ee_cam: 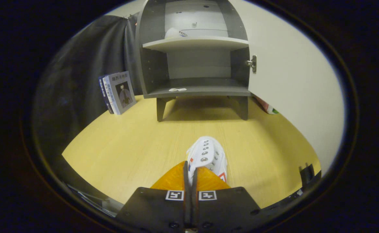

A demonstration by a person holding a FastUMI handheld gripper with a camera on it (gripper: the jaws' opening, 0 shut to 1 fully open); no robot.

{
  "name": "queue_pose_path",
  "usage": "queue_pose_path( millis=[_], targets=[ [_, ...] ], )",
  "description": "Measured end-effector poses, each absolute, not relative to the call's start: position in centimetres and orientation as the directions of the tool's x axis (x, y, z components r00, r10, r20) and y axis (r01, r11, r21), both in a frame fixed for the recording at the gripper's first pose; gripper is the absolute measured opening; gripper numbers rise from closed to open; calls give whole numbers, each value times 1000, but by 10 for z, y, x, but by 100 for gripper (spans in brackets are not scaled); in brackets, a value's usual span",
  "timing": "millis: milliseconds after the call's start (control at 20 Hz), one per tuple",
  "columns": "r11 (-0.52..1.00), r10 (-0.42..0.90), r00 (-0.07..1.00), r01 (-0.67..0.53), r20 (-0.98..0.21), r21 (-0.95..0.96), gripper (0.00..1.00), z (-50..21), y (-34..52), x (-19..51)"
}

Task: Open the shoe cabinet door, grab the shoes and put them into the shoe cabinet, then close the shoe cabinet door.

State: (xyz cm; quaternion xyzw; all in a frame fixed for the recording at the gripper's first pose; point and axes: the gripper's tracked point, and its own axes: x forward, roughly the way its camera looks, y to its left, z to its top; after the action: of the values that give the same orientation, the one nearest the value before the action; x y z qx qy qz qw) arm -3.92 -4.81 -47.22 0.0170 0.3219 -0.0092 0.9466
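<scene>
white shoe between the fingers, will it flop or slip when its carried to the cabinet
The white shoe is pinched by a thin edge, so it will probably hang and swing from the gripper. Its eyeleted upper looks soft, so it may fold. It looks light, so slipping seems unlikely.

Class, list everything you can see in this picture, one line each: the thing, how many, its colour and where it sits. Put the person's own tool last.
Cabinet: one, grey, on the table beyond the shoe, two shelves.
Cabinet door: one, pale, swung open to the right of the cabinet.
Shoe: one, white with metal eyelets, gripped at its near end, on the table.
Second shoe: one, white, on the upper shelf.
Books: a few, blue and grey, upright left of the cabinet.
Table: one, light wood.
Gripper: one, fingers nearly closed, pinching the shoe's near end.
</scene>
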Motion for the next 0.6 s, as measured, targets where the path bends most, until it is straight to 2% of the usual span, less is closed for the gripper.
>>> queue_pose_path(
  millis=[300, 600],
  targets=[
    [998, 16, 819, 22, -573, 59, 3, -377, -63, -14],
    [1000, 22, 881, -9, -472, 28, 2, -260, -70, 29]
  ],
)
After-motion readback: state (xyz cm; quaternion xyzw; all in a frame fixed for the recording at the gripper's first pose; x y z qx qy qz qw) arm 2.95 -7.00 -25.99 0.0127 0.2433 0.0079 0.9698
